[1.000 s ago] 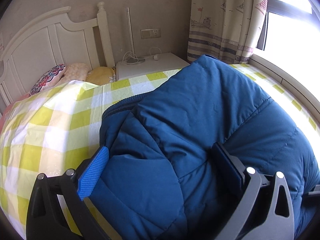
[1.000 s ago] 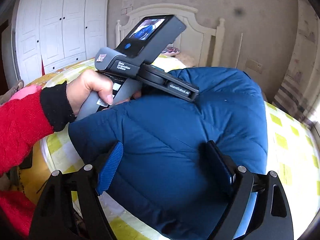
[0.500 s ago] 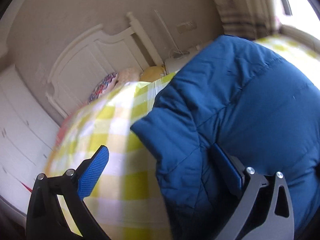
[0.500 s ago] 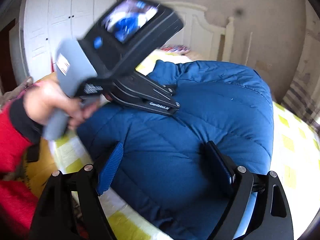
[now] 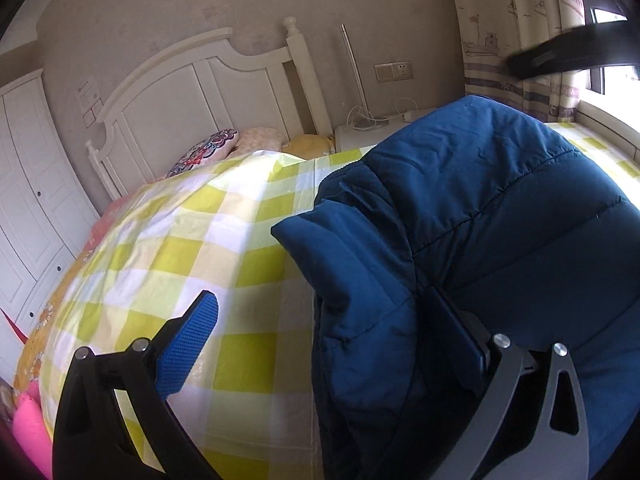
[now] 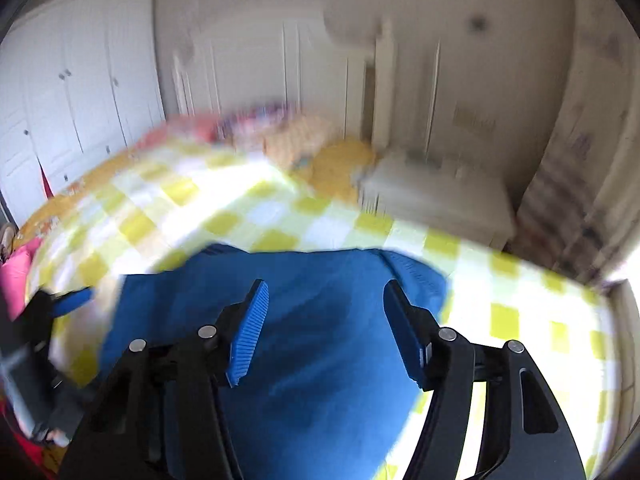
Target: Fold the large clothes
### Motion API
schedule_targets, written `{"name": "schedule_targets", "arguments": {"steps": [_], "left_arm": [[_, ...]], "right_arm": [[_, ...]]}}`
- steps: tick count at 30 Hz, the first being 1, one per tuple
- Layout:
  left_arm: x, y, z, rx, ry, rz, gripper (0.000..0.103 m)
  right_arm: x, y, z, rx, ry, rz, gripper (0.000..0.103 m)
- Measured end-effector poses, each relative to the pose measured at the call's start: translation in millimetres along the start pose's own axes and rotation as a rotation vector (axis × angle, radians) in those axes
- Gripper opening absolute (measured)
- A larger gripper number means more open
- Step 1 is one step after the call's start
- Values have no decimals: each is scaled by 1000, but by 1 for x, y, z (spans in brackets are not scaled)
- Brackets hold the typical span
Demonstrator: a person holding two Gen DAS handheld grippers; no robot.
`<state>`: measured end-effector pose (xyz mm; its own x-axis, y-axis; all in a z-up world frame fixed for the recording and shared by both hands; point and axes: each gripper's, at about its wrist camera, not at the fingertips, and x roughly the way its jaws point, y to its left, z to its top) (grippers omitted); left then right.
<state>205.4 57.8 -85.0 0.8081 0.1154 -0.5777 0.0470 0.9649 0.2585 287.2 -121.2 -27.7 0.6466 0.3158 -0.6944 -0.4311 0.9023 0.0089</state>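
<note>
Dark blue quilted puffer jacket (image 5: 500, 240), bulky, folded into a thick bundle, lies on the bed's yellow-and-white checked sheet (image 5: 180, 248), toward the window side in the left wrist view. One padded flap sticks out at the bundle's left edge, stitched seams visible across the top.

Left tongs (image 5: 320, 340): wide apart. Blue ribbed left pad (image 5: 188, 344) hangs over bare sheet, clear of the fabric; the right finger sits against the jacket's side fold, partly buried in it. Nothing clamped.

Right tongs (image 6: 324, 332): above the jacket (image 6: 300, 320), jaws closing, part-way apart, blue pads not on the fabric, nothing between them but the jacket seen below. Right wrist view is heavily motion-blurred. A dark blurred bar, likely the right tool, crosses the top right of the left wrist view.

The left tool shows at the left edge of the right wrist view, blurred.

Around: white wooden headboard (image 5: 192, 92), patterned cushion (image 5: 204, 152) and yellow pillow (image 5: 308, 146) at the head of the bed, white bedside cabinet (image 5: 360, 136) with cables, wall socket (image 5: 394, 72), printed curtain (image 5: 512, 32), white wardrobe doors (image 5: 28, 200), pink soft item (image 5: 28, 428) at the bed's near-left corner.
</note>
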Motion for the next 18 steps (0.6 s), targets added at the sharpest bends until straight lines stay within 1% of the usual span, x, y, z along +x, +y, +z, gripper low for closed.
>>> {"name": "schedule_targets", "arguments": {"steps": [1, 2, 3, 4, 5, 7, 10, 11, 13, 14, 15, 16, 17, 18], "left_arm": [[1, 1, 0, -4, -1, -6, 101], [1, 1, -1, -7, -1, -9, 101], [2, 3, -1, -19, -3, -11, 101], [4, 6, -1, -31, -1, -13, 101], [7, 8, 0, -44, 7, -19, 101], [11, 12, 1, -53, 33, -53, 101], [5, 11, 22, 39, 82, -66, 101], [-1, 17, 37, 35, 70, -82, 101], [-10, 31, 63, -24, 16, -84, 101], [-8, 35, 80, -38, 0, -47, 101], [-1, 34, 90, -24, 1, -11, 101], [14, 30, 99, 7, 21, 41, 101], [28, 26, 104, 29, 54, 75, 101], [58, 20, 104, 61, 129, 114, 101]], "right_arm": [[22, -2, 3, 6, 62, 2, 62], [54, -3, 3, 6, 137, 4, 63], [81, -4, 0, 15, 210, 22, 65], [91, -5, -1, 25, 230, 33, 66], [96, -5, 3, 20, 245, 33, 66], [100, 2, 3, -32, 273, 5, 67], [101, 11, -4, -78, 267, -33, 67], [100, 12, -5, -79, 262, -37, 67], [100, 13, -6, -79, 252, -45, 67], [100, 14, -8, -82, 247, -49, 67], [100, 13, -7, -82, 244, -48, 67], [99, 13, -6, -79, 241, -47, 67], [98, 12, -7, -75, 236, -43, 67], [97, 11, -7, -72, 232, -41, 67]]}}
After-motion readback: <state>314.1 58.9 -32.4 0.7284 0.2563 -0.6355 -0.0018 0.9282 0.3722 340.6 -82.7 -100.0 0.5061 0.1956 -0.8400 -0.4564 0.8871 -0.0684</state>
